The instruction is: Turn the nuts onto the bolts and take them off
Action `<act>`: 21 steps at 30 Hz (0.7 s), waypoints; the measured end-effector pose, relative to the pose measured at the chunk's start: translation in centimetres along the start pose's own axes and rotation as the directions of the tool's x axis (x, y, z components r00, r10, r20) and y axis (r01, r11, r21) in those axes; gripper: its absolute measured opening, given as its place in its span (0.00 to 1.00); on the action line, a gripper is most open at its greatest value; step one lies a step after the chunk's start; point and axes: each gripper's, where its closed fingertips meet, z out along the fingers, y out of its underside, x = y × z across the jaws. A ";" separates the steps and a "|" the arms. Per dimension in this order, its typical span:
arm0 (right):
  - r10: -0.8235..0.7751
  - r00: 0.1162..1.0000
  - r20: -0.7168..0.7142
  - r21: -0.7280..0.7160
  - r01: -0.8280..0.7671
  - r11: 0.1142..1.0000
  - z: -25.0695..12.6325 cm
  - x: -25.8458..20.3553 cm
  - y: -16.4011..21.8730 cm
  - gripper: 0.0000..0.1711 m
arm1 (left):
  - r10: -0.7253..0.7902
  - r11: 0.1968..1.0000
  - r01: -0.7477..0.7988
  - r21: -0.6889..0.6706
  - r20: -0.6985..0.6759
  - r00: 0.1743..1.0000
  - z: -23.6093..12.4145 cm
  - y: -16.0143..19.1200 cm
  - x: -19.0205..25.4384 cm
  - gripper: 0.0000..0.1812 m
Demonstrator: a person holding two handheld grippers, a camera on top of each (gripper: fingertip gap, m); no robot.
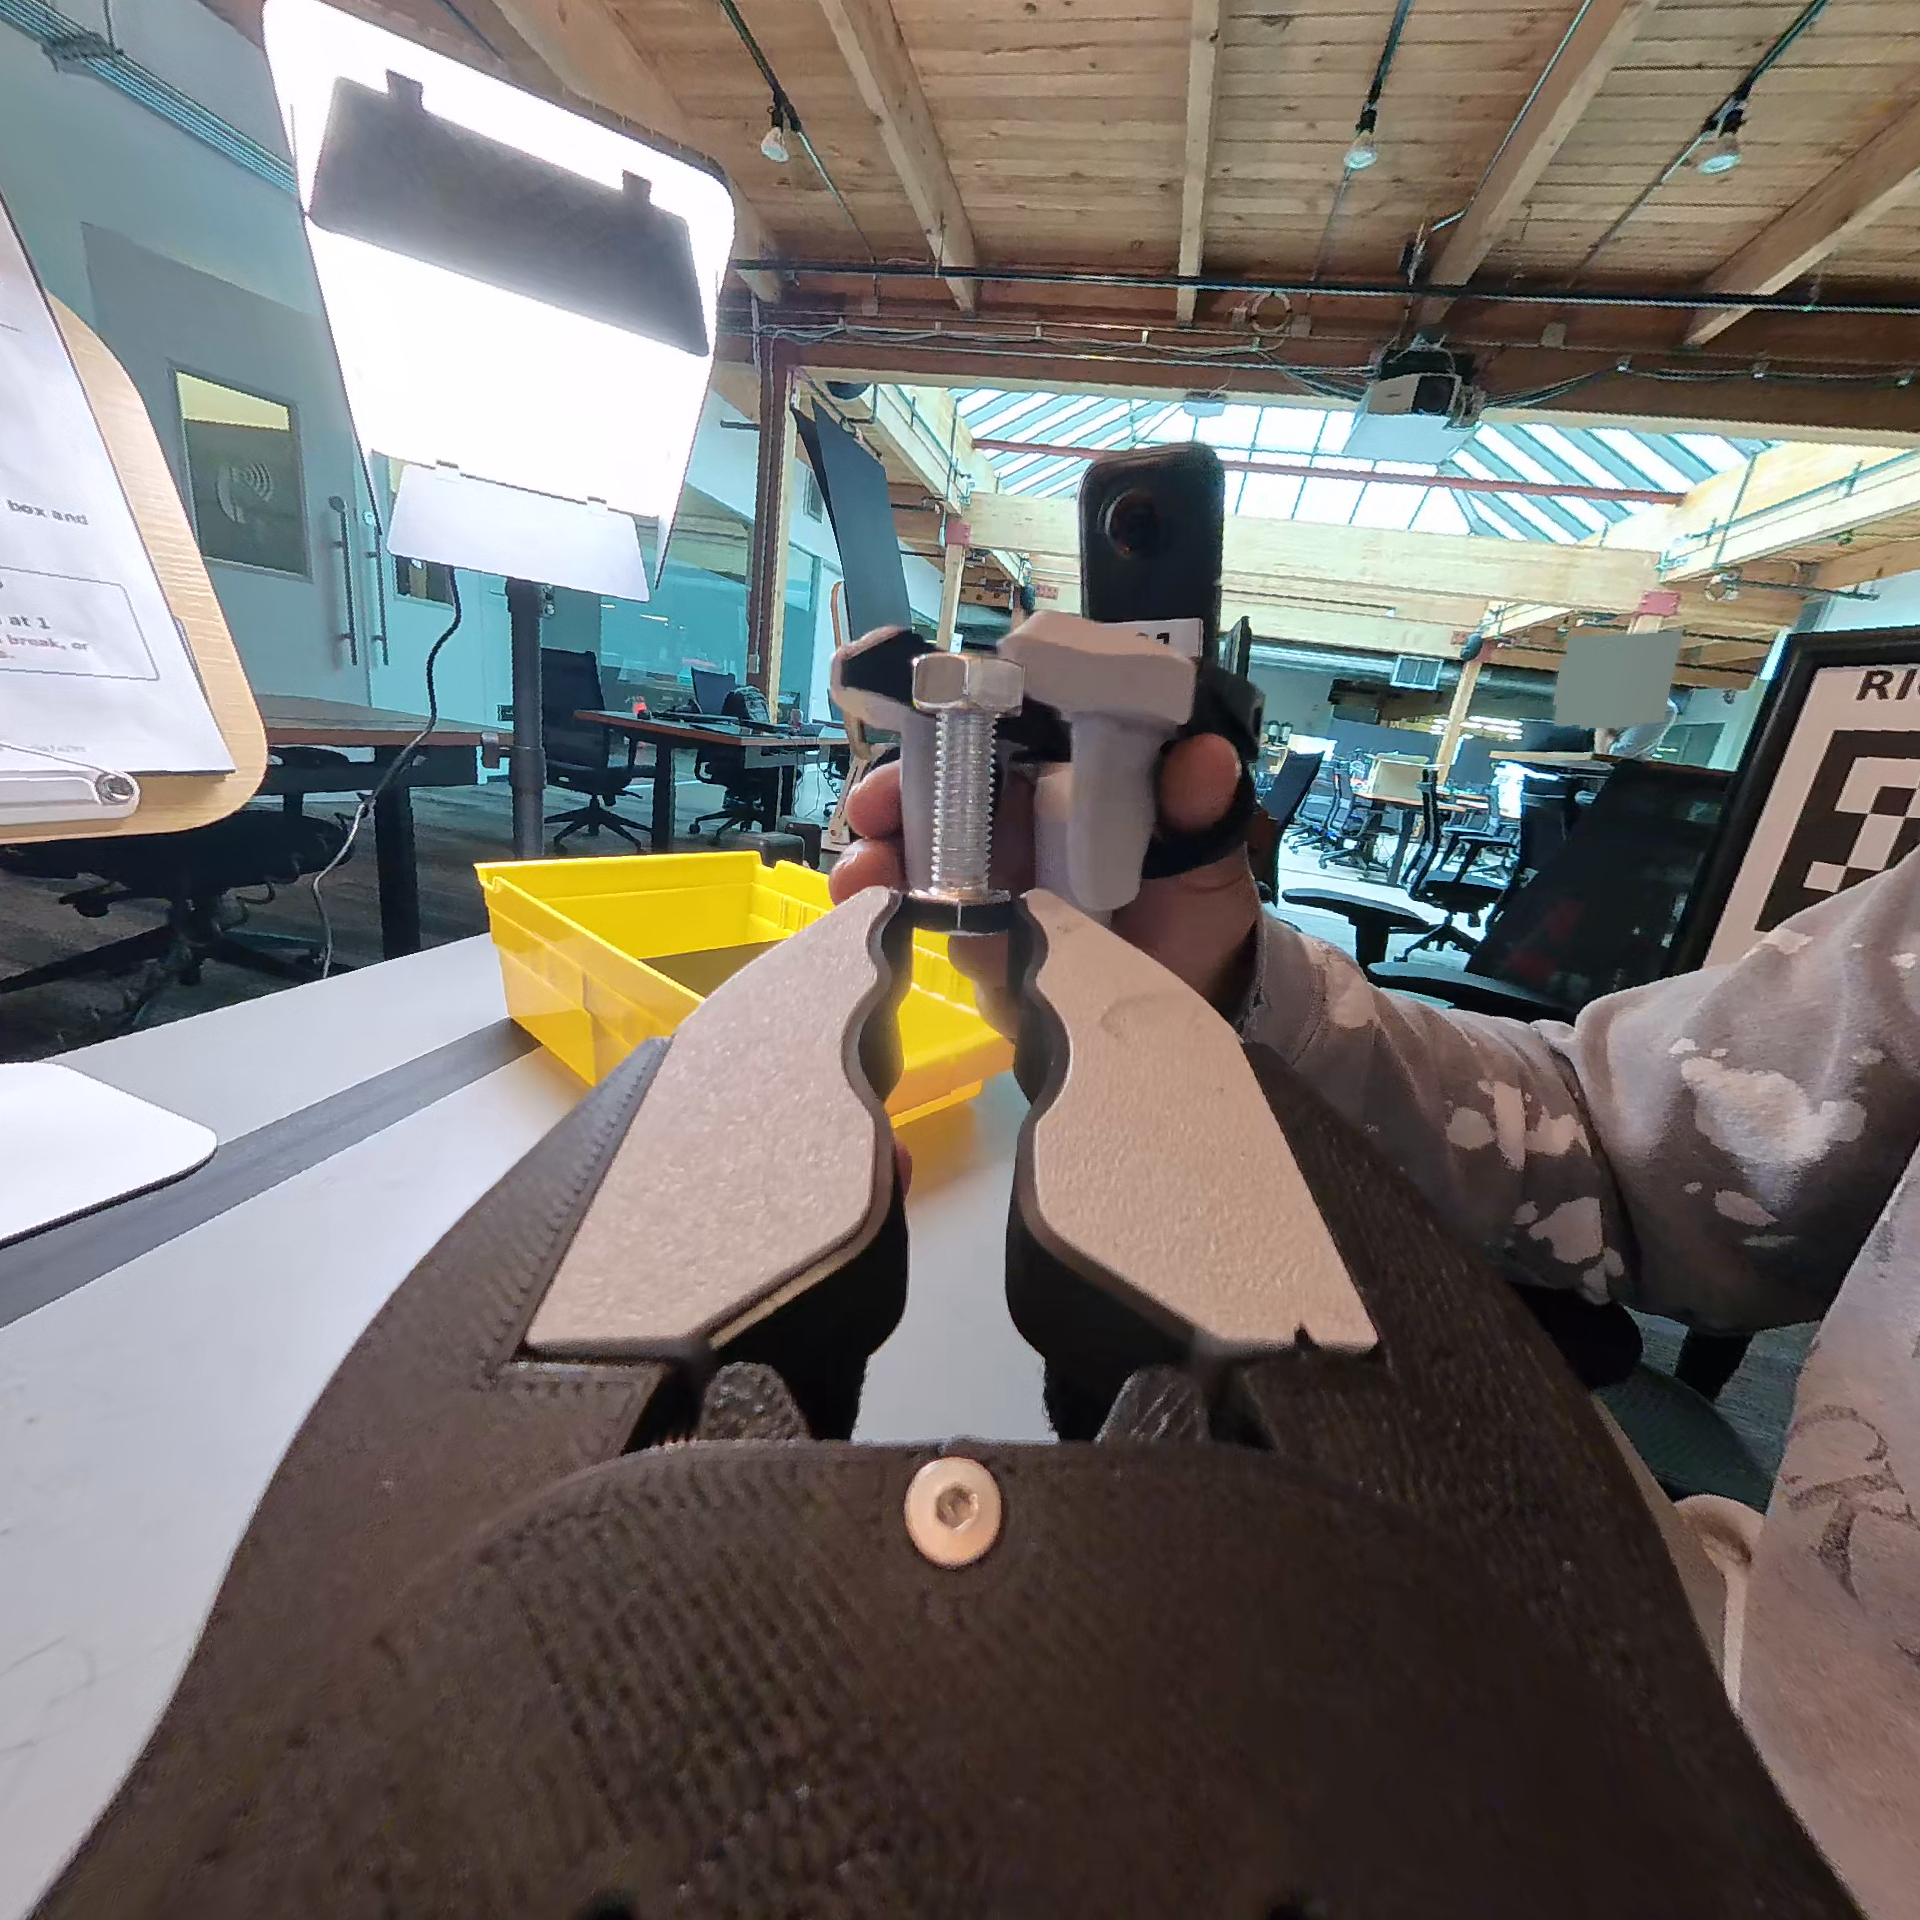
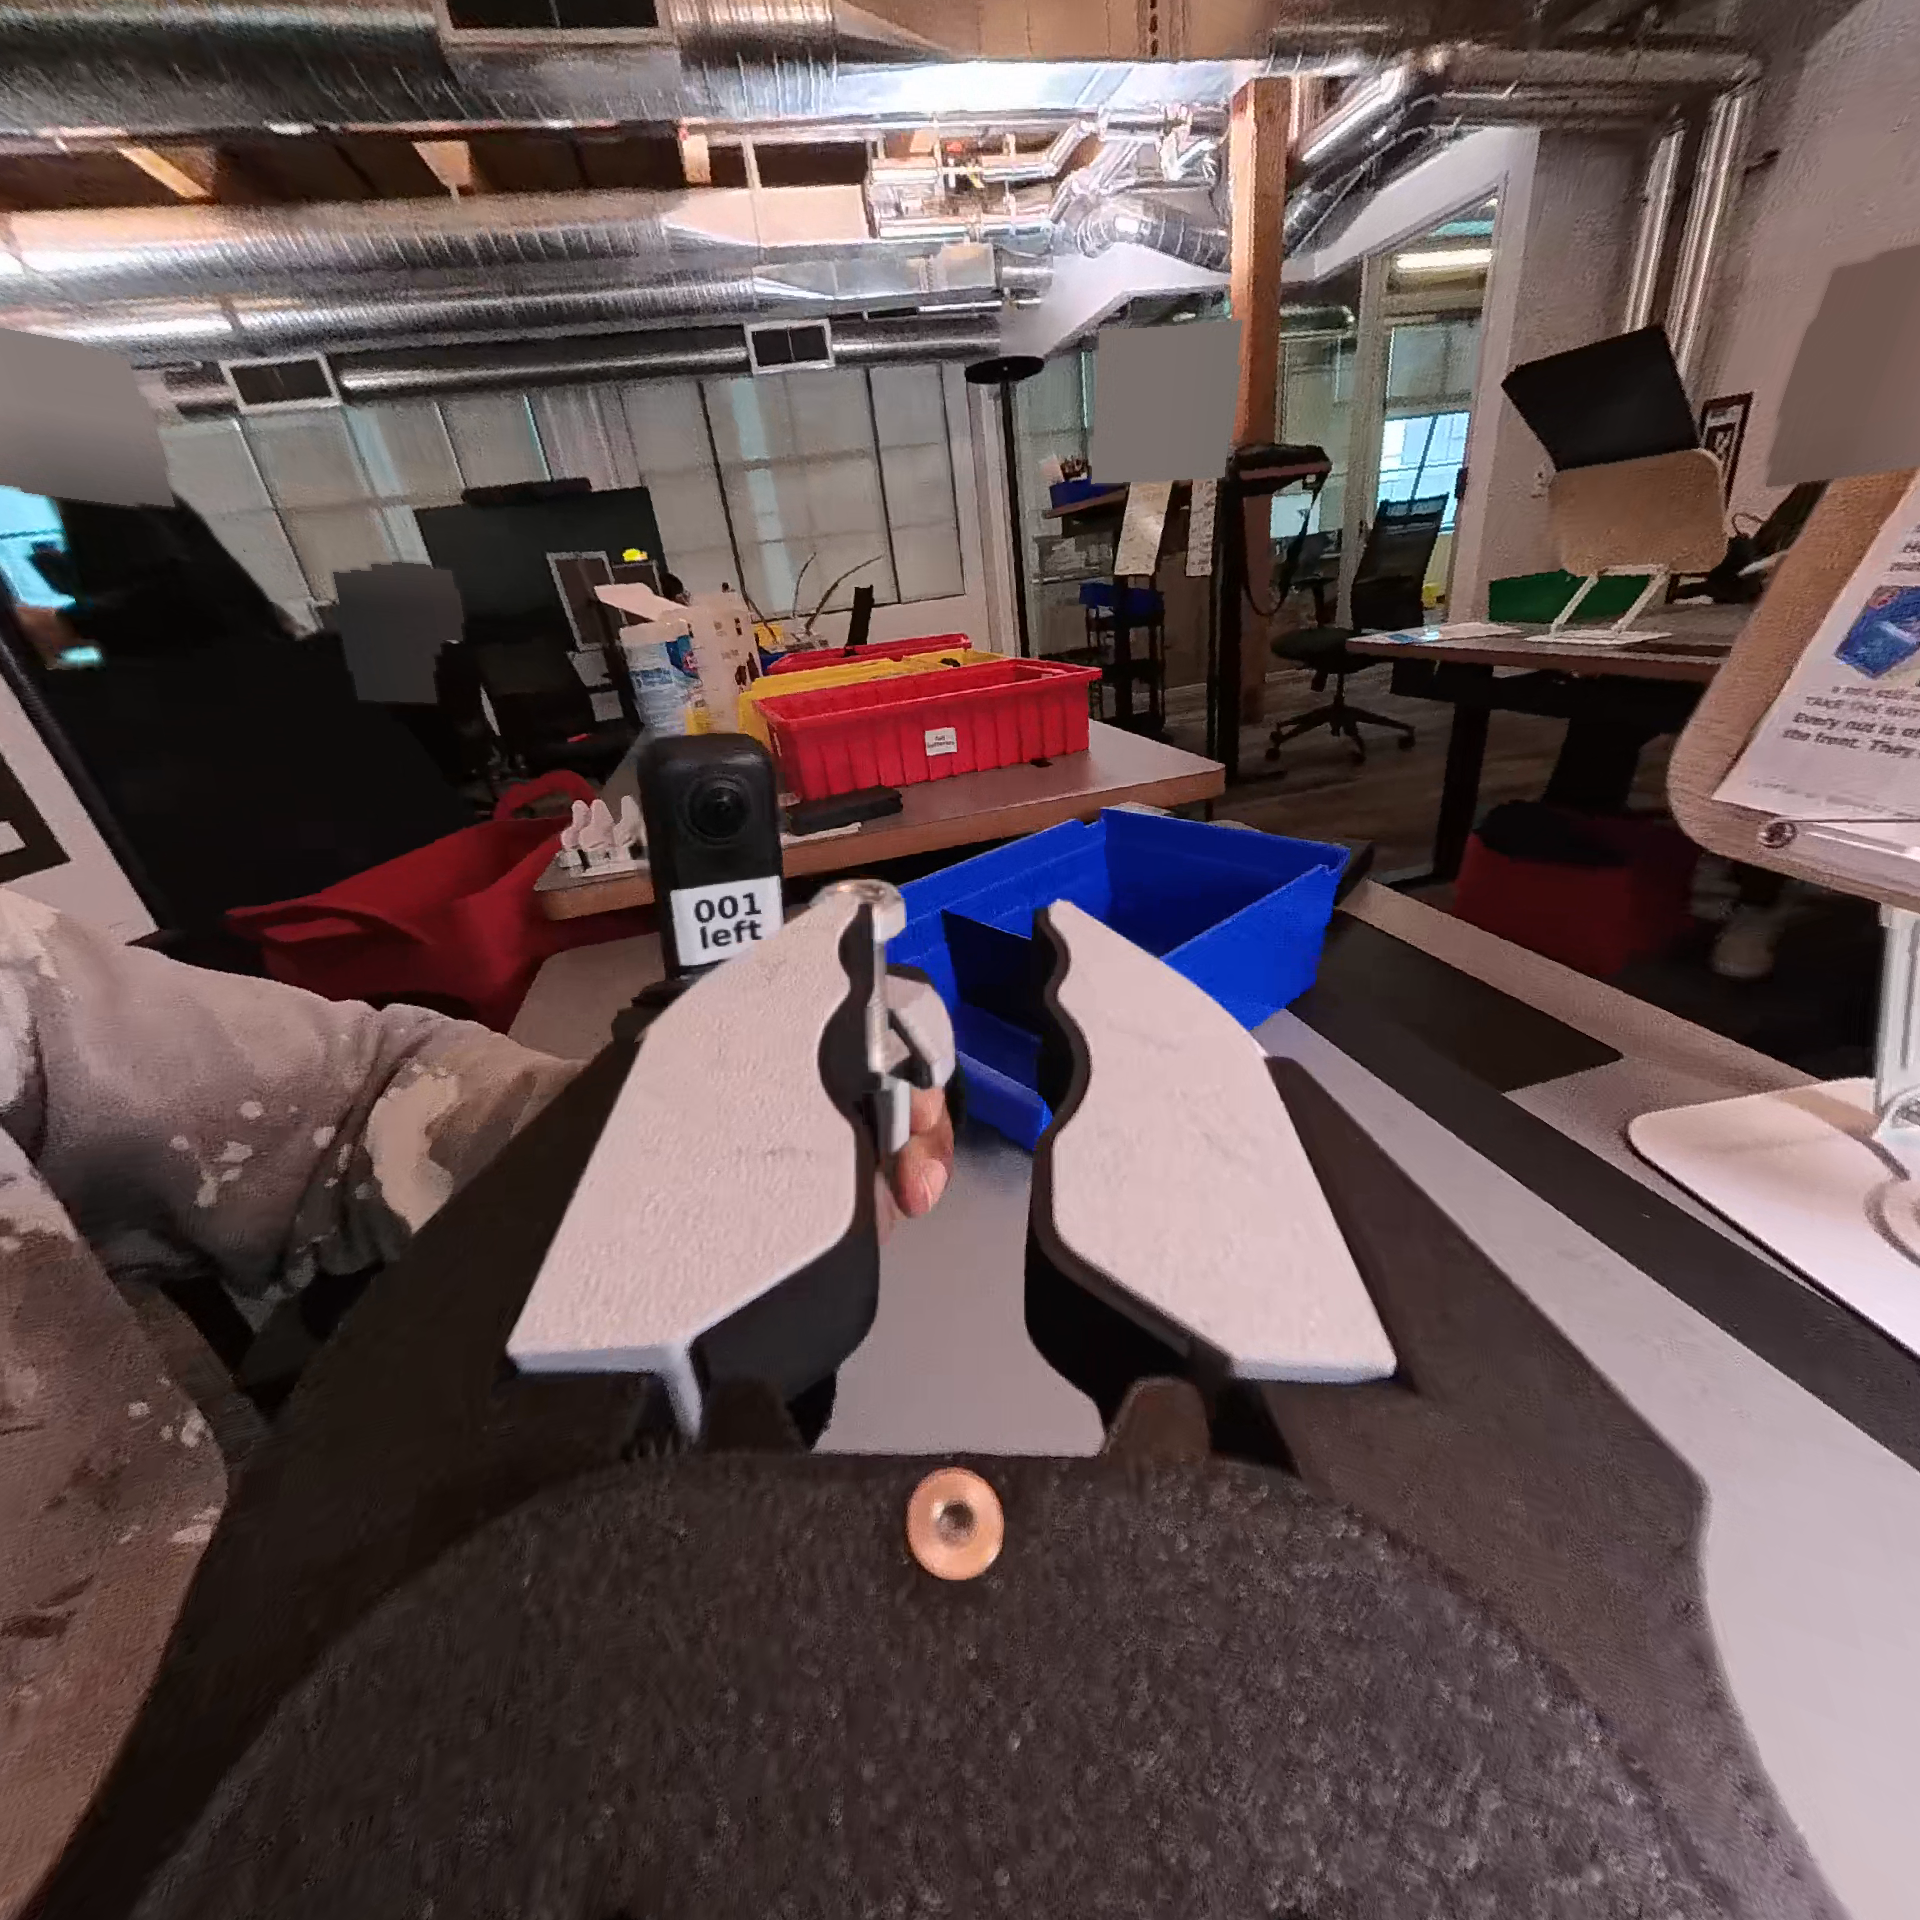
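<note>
Bolt (image 1: 954, 790) and hex piece (image 1: 968, 681) are held up in the air above the grey table (image 1: 260, 1299), between the two tools, with the threaded shank standing upright. The left gripper (image 1: 956, 920) has its fingertips pressed onto the bolt's lower end. This probably keeps the shank from spinning while the other end is worked. The hex piece at the top is probably the nut, though it could be the bolt's head.

The right gripper (image 1: 971, 675) faces the left one, its two pale fingers flanking the hex piece. In its own view the right gripper (image 2: 951, 925) has its fingers spread with a clear gap. The bolt (image 2: 881, 997) lies close against the inner side of one finger, so the gripper is not pinching. It looks placed to take hold of the hex piece and twist it.

One bolt and one hex piece show, along with two grippers. A yellow bin (image 1: 582, 894) sits on the table beyond the left gripper. A blue bin (image 2: 1226, 862) sits beyond the right one. Each bin is probably within reach for parts, and neither shows any contents from here.
</note>
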 end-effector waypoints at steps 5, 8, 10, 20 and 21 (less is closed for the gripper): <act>-0.030 0.999 0.026 -0.024 0.030 0.999 0.6 -1.0 0.5 0.18 | -0.001 1.000 0.001 -0.005 -0.003 1.000 0.1 0.2 0.1 0.10; -0.005 0.999 -0.038 -0.006 0.004 1.000 0.0 0.6 0.2 0.13 | 0.006 1.000 -0.006 0.000 -0.004 1.000 0.0 -0.1 0.1 0.10; 0.002 1.000 -0.027 0.002 -0.002 1.000 -0.2 0.6 0.0 0.14 | 0.004 1.000 -0.004 0.000 -0.006 1.000 0.0 0.0 0.1 0.10; -0.020 0.996 0.082 -0.063 0.026 0.998 1.0 -2.0 1.1 0.16 | 0.002 1.000 -0.002 -0.027 -0.014 1.000 0.3 0.7 0.3 0.10; -0.020 0.996 0.082 -0.067 0.025 0.997 1.0 -2.0 1.1 0.14 | 0.002 1.000 -0.002 -0.030 -0.015 1.000 0.3 0.8 0.3 0.10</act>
